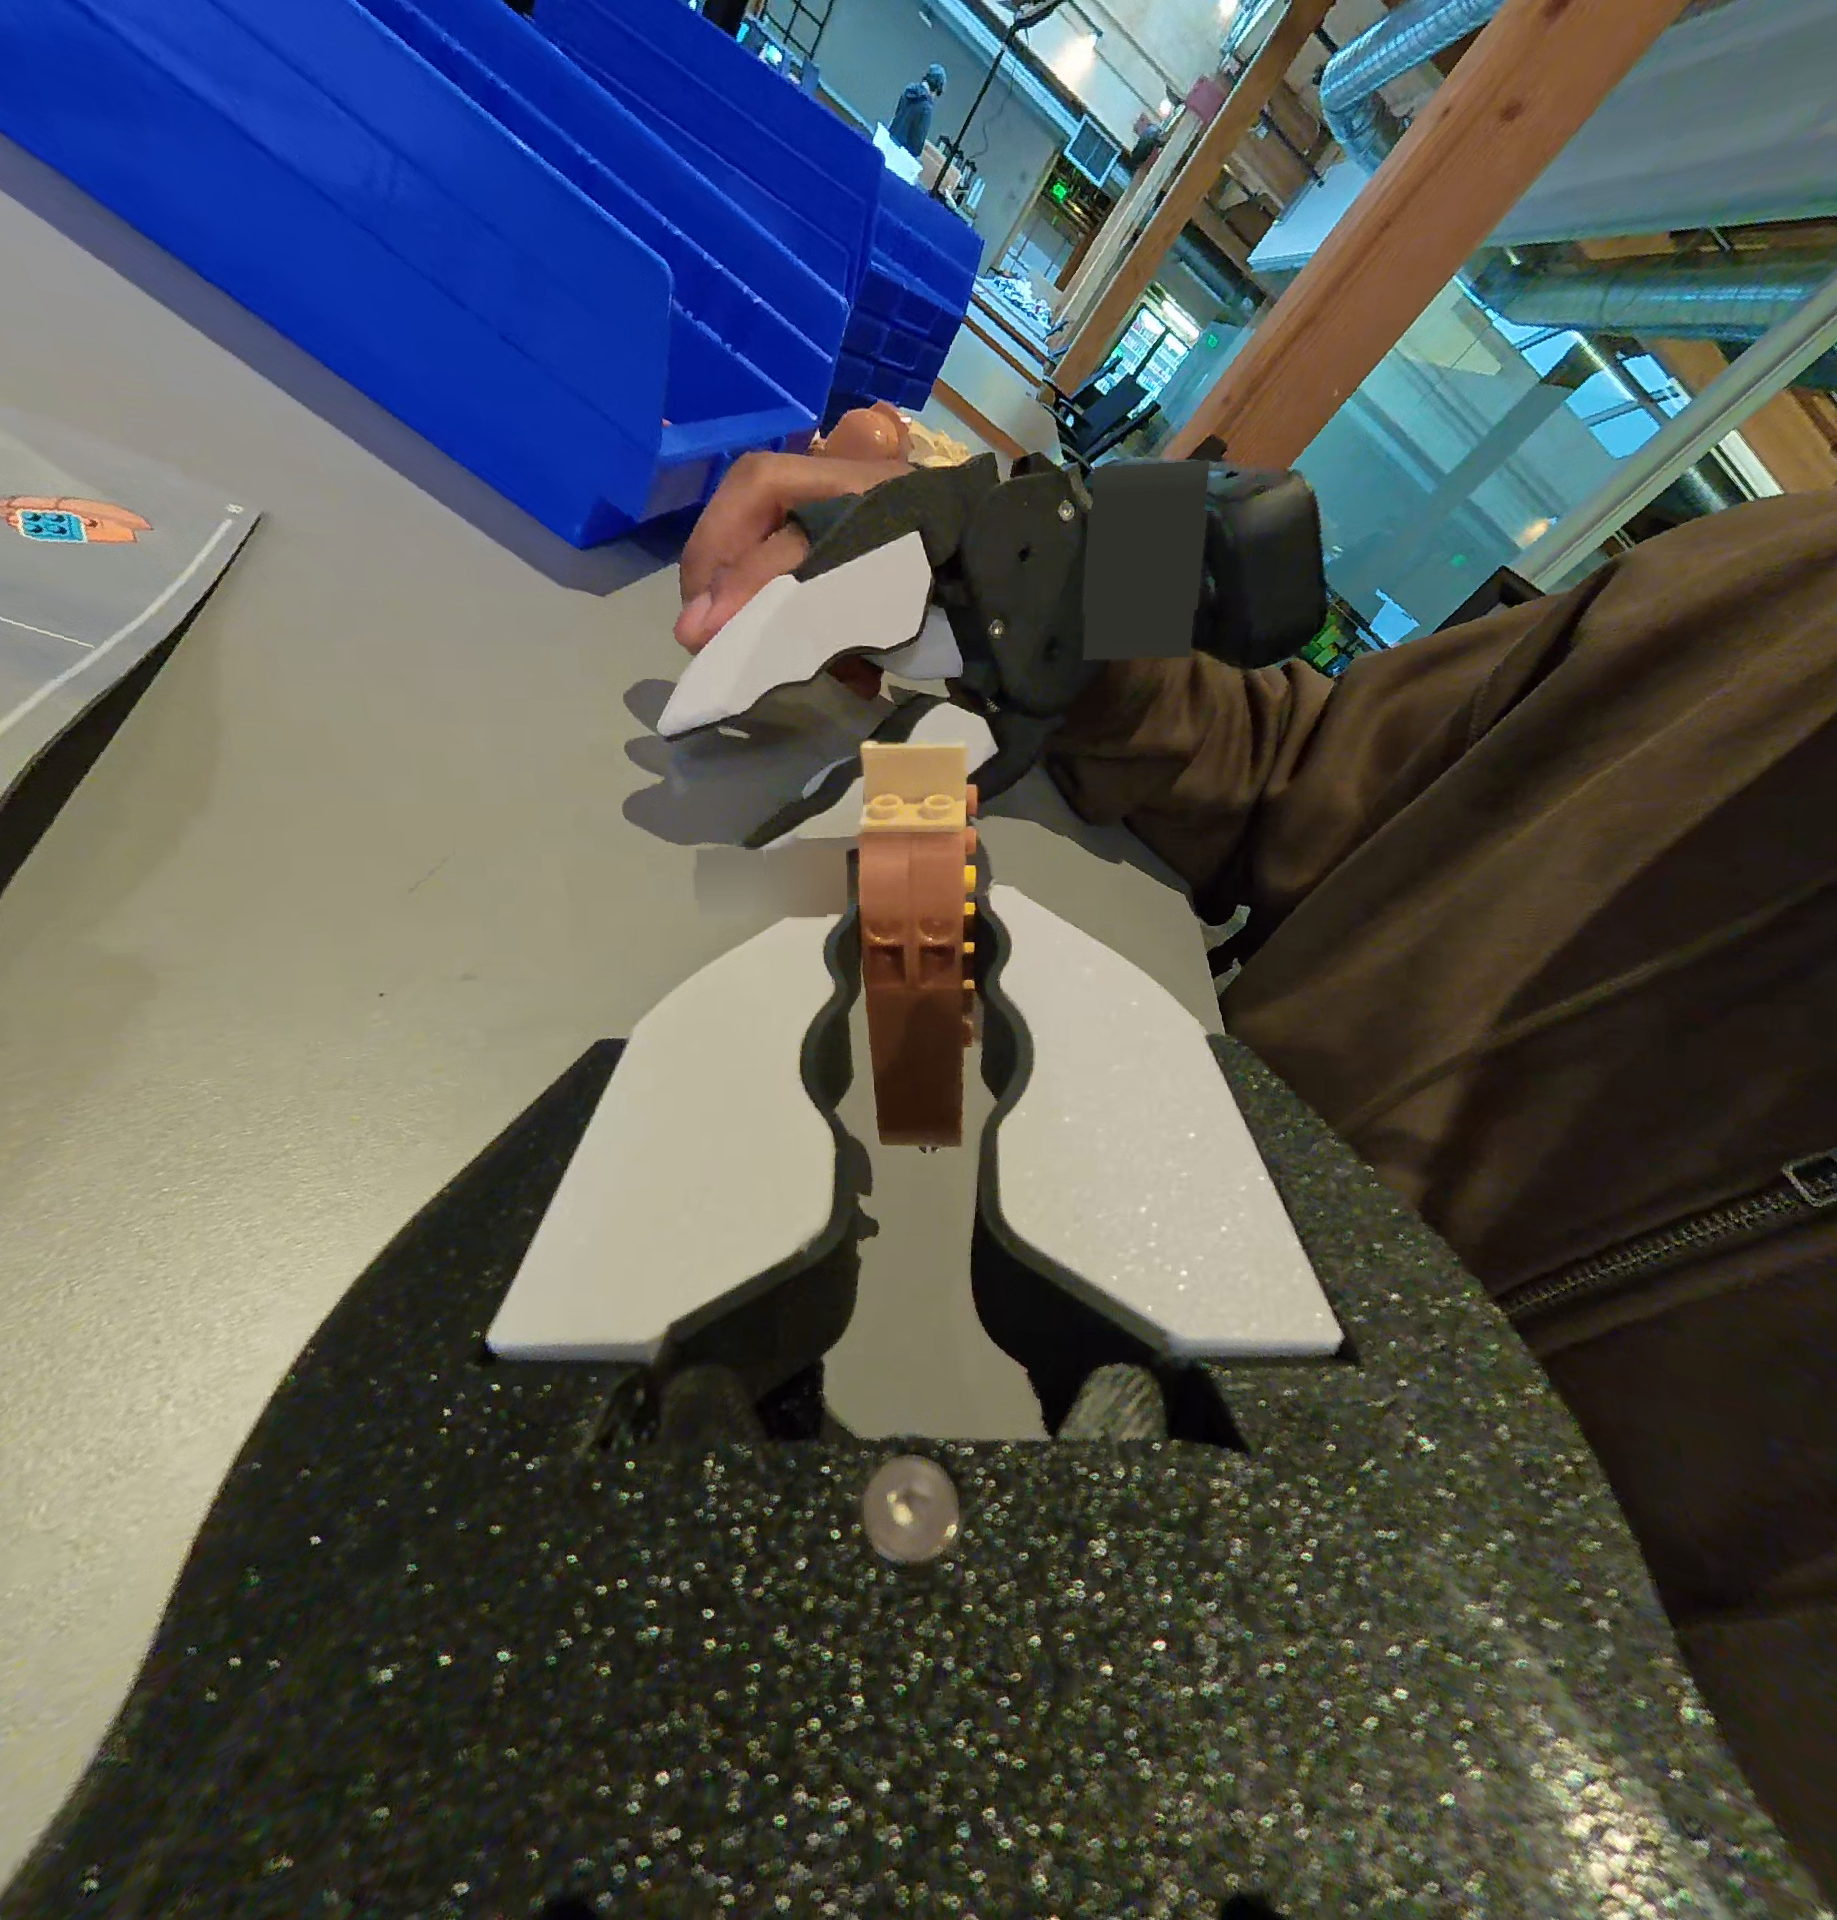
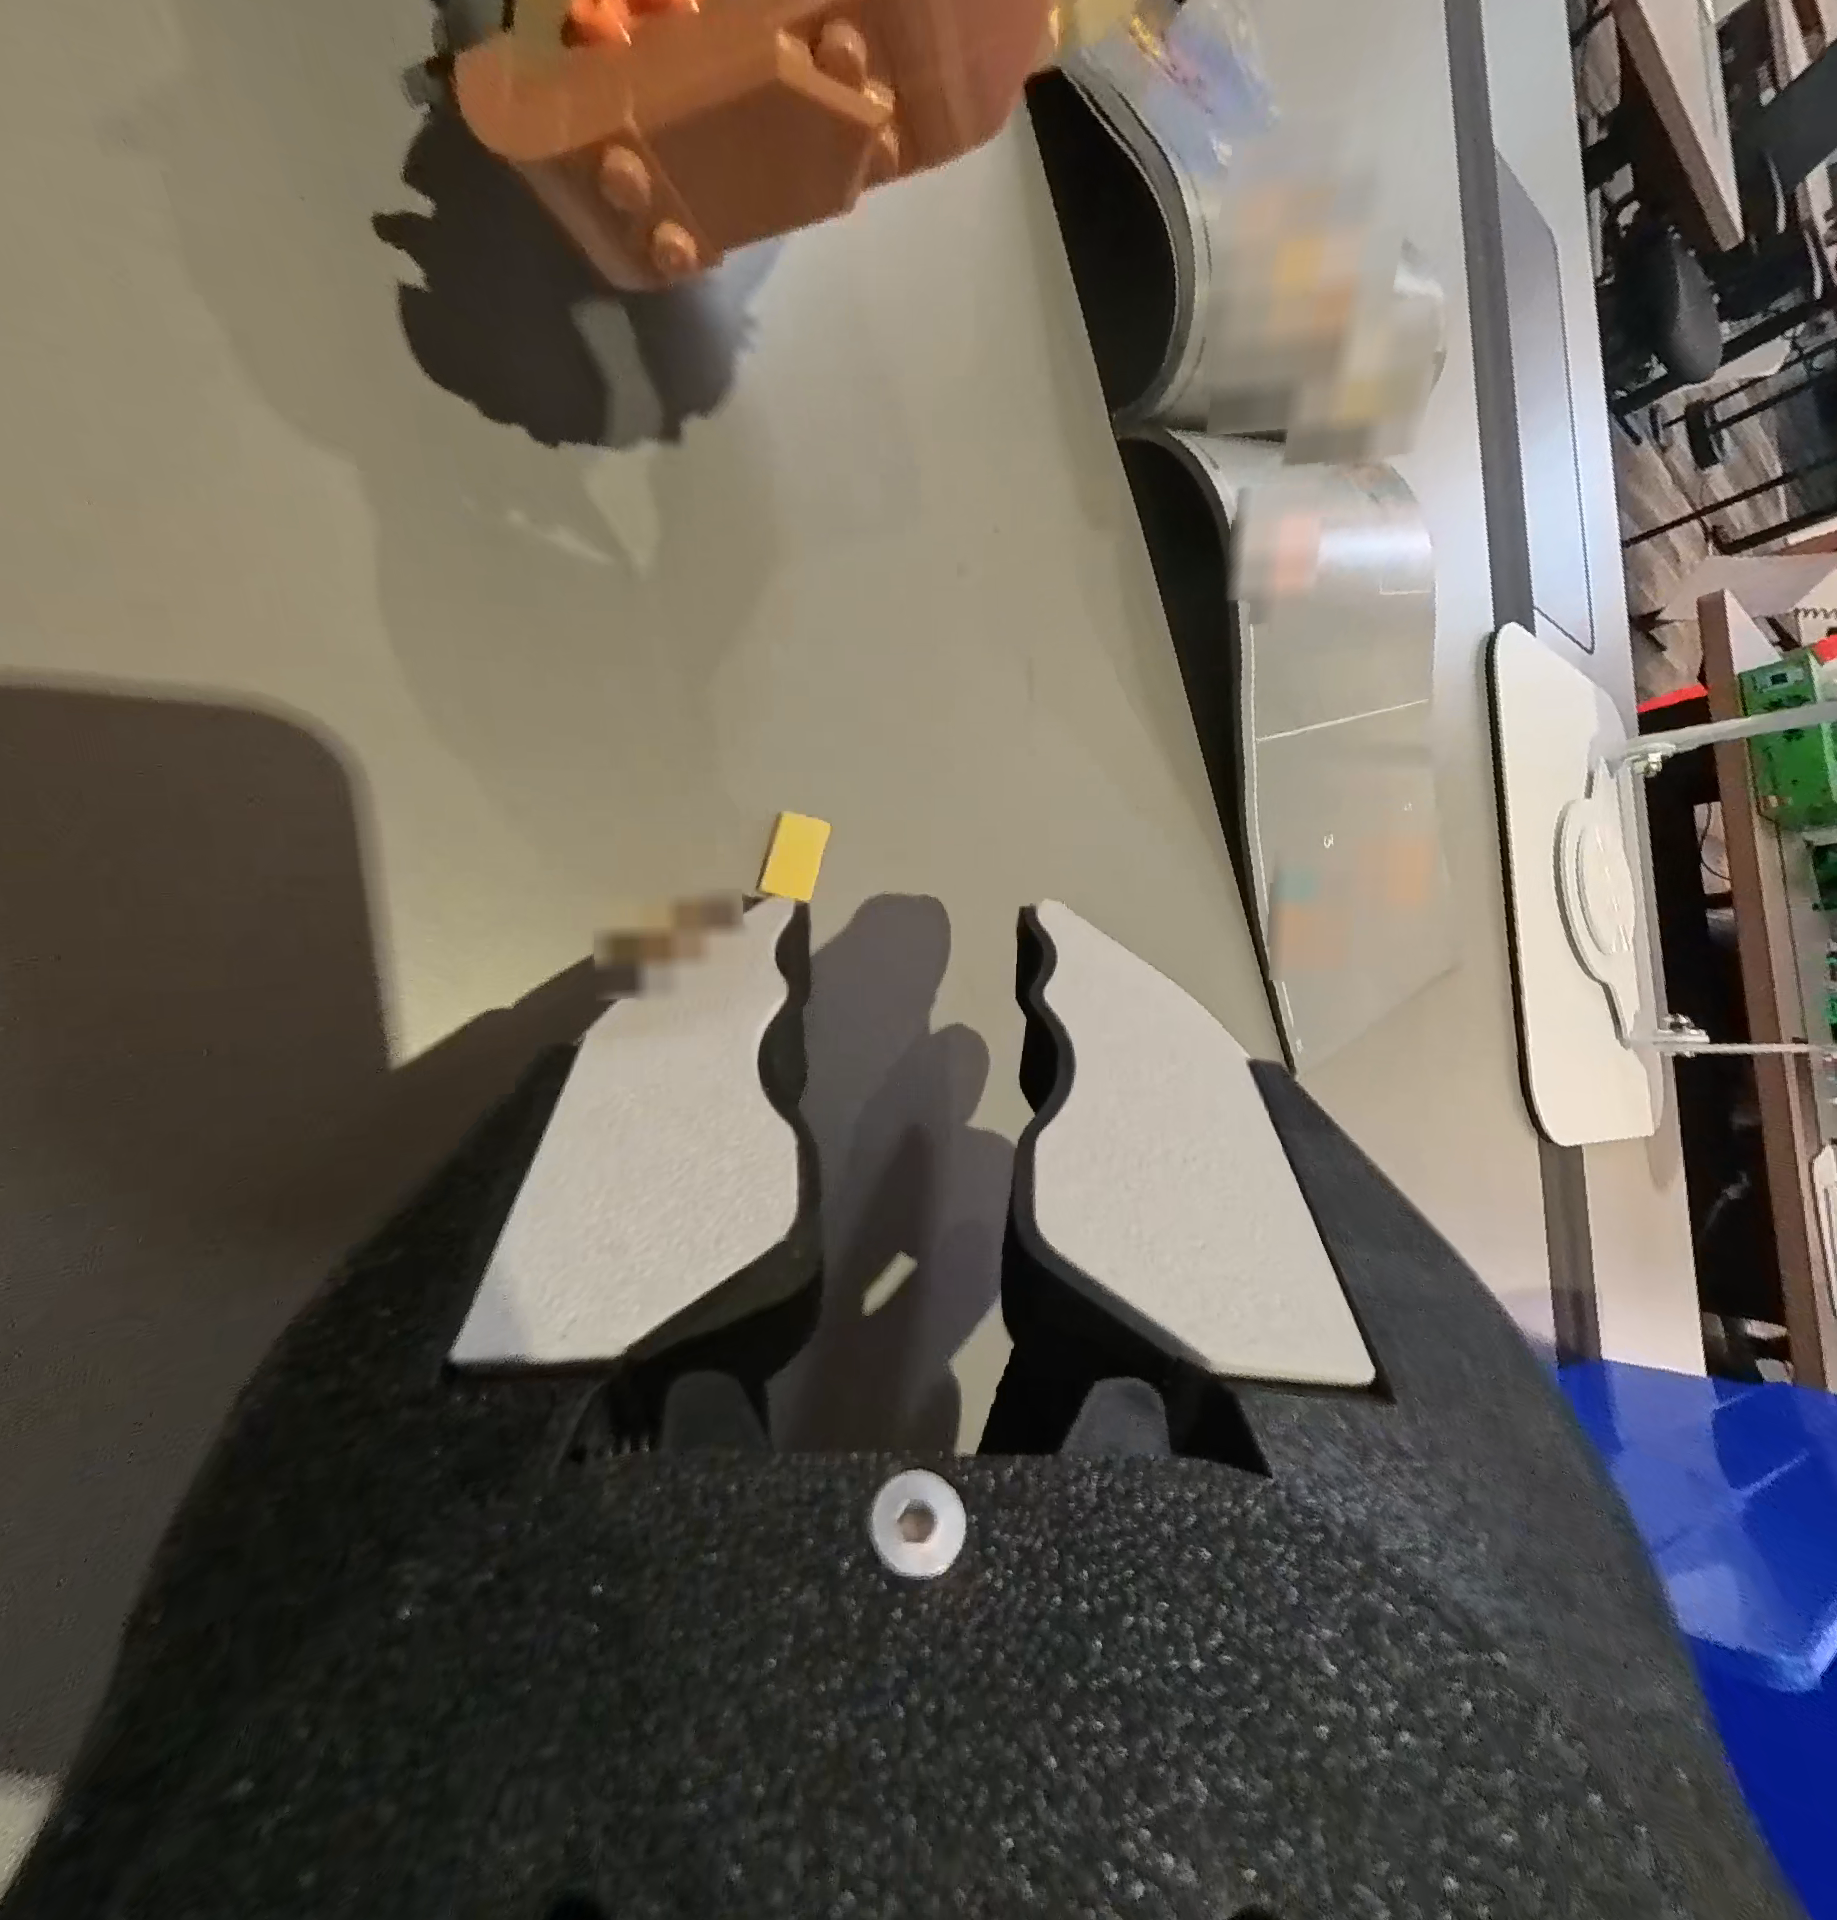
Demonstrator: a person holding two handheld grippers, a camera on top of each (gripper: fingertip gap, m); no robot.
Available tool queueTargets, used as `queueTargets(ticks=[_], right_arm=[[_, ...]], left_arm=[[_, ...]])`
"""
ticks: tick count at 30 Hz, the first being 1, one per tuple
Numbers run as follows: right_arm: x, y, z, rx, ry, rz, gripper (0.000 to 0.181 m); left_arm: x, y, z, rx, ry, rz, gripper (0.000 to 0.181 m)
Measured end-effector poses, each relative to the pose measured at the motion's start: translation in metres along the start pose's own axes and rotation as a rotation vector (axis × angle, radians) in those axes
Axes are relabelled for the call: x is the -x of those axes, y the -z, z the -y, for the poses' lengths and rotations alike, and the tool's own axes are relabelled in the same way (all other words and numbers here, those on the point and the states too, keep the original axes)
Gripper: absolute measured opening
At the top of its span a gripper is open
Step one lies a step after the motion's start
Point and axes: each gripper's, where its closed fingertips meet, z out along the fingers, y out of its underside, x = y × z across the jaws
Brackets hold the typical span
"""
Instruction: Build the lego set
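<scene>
brown lego assembly is sitting clamped in my left gripper; i am aligning the parted, empty right gripper squarely over the yellow tile on the counter.

Left wrist view: low over grey table, facing blue bins at upper left. Right wrist view: close above the table, rolled sideways. Shared: table, brown lego assembly.

A row of blue plastic storage bins stands along the far side of the grey worktop; a corner of one bin shows in the right wrist view. Slanting wooden beams and silver ventilation ducts fill the background, where a distant person stands. A black office chair stands beyond the worktop's end.
</scene>
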Motion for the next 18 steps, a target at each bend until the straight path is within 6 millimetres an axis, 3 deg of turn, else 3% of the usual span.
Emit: queueTargets(ticks=[5, 10, 18], right_arm=[[0.006, -0.002, 0.01, -0.026, 0.021, 0.03, 0.042], [0.001, 0.0, 0.007, -0.016, 0.043, 0.046, 0.044], [-0.014, 0.013, 0.017, -0.166, -0.124, 0.01, 0.044]], left_arm=[[-0.002, -0.001, 0.0, -0.001, -0.004, -0.005, 0.02], [-0.002, -0.001, 0.0, -0.006, -0.009, -0.008, 0.02], [-0.009, 0.004, 0.016, -0.142, -0.079, -0.003, 0.02]])
